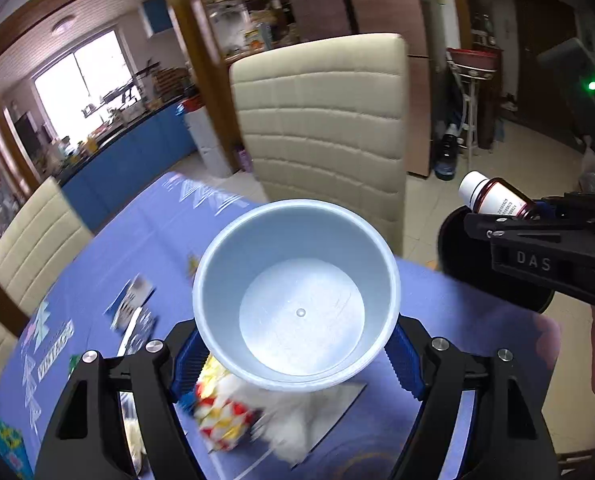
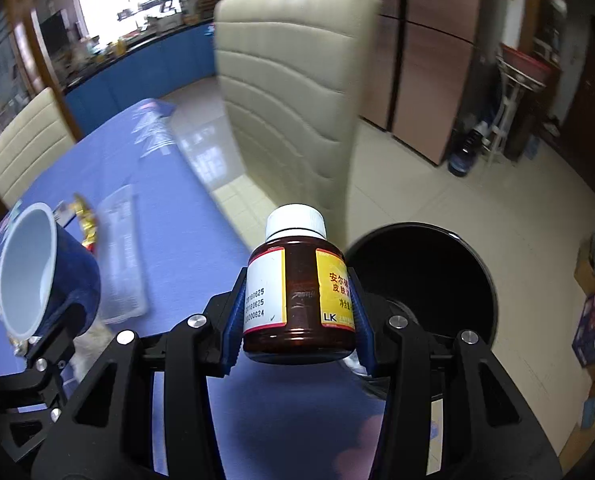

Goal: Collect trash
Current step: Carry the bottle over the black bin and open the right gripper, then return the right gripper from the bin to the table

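Note:
My left gripper [image 1: 297,360] is shut on a blue cup with a white inside [image 1: 297,300], held above the blue table; the cup also shows in the right wrist view [image 2: 37,276]. My right gripper [image 2: 297,320] is shut on a brown medicine bottle with a white cap [image 2: 297,292], held near the table edge beside a black trash bin [image 2: 429,280] on the floor. The bottle also shows in the left wrist view [image 1: 493,196]. A crumpled red, yellow and white wrapper [image 1: 221,416] and white tissue [image 1: 297,420] lie under the cup.
A cream chair [image 1: 325,132] stands behind the table [image 1: 157,240]. Small packets [image 1: 131,304] lie at the left. A clear plastic tray [image 2: 119,260] and a gold wrapper [image 2: 85,216] lie on the table. Boxes [image 2: 593,320] sit on the floor at right.

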### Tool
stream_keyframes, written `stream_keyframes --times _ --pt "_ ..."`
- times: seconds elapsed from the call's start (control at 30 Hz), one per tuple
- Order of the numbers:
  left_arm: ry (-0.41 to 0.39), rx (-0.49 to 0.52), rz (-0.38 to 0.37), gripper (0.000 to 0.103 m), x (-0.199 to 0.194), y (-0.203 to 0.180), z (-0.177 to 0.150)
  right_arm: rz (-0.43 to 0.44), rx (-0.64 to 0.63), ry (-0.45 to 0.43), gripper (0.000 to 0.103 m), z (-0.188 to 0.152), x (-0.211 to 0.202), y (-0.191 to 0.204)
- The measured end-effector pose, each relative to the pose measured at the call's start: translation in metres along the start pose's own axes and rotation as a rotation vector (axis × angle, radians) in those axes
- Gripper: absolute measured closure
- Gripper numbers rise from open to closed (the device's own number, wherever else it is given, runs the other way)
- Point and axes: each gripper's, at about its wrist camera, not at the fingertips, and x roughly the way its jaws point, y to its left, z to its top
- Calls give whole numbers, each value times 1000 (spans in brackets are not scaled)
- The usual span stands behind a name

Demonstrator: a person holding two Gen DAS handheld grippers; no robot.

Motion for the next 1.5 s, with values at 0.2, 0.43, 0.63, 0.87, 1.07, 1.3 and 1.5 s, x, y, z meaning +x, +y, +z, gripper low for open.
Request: stream_keyframes --times 0.2,0.43,0.63,0.87,1.07,1.3,1.5 --pt "-50 104 -72 29 12 -45 31 -91 45 -5 56 7 8 -45" --pt "-64 168 -144 29 23 -79 50 -134 120 -11 55 12 14 -83" --pt "-75 214 -197 29 28 -105 58 -188 141 -28 55 12 11 -100" --pt "-78 240 -251 29 32 -128 59 -240 164 -53 55 13 2 -122" --pt "-64 249 -292 29 39 -146 64 -274 204 -70 55 13 -6 -145" --pt "-51 261 -317 28 43 -158 70 -285 255 -73 55 6 -12 -163" --pt "-39 267 -327 15 42 -163 69 -278 281 -69 54 4 -14 -167"
